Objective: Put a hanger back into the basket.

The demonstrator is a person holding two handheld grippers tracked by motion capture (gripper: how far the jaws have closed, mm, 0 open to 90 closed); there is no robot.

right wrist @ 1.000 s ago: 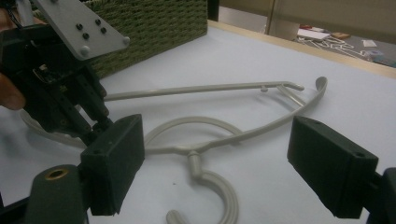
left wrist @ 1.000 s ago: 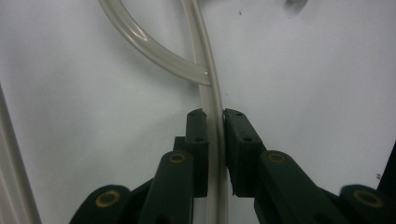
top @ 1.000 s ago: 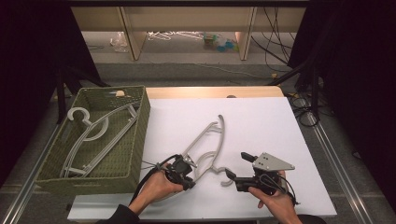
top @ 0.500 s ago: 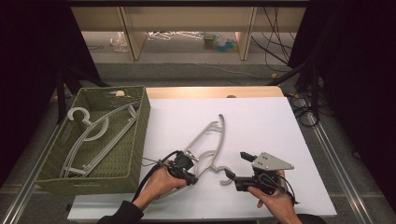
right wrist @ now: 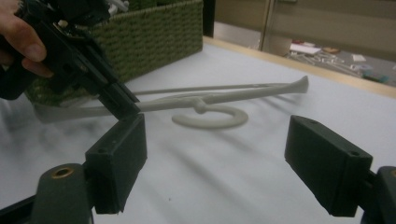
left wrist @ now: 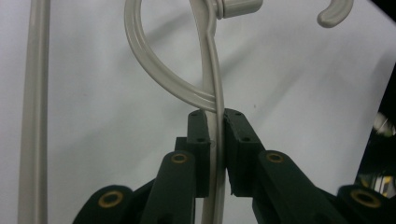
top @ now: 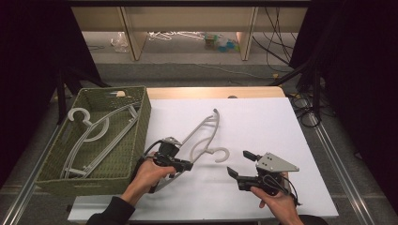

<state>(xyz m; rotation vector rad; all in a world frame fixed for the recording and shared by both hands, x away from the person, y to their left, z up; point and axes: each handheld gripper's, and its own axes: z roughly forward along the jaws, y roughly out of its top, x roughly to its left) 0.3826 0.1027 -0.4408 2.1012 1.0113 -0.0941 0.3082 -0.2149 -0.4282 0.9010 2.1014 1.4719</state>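
While the left gripper (top: pixel 184 165) is clamped on the arm of the pale hanger (top: pixel 204 133) lying on the white table (top: pixel 263 122) beside the basket (top: pixel 136 136), the pick-up step is judged in hand; a lift and carry into the basket is called for next. The right gripper (top: pixel 237 164) is held wide, empty.

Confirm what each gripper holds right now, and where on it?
Left gripper is shut on the hanger, clamping a thin arm just below the hook's curve. Right gripper is open, holding nothing.
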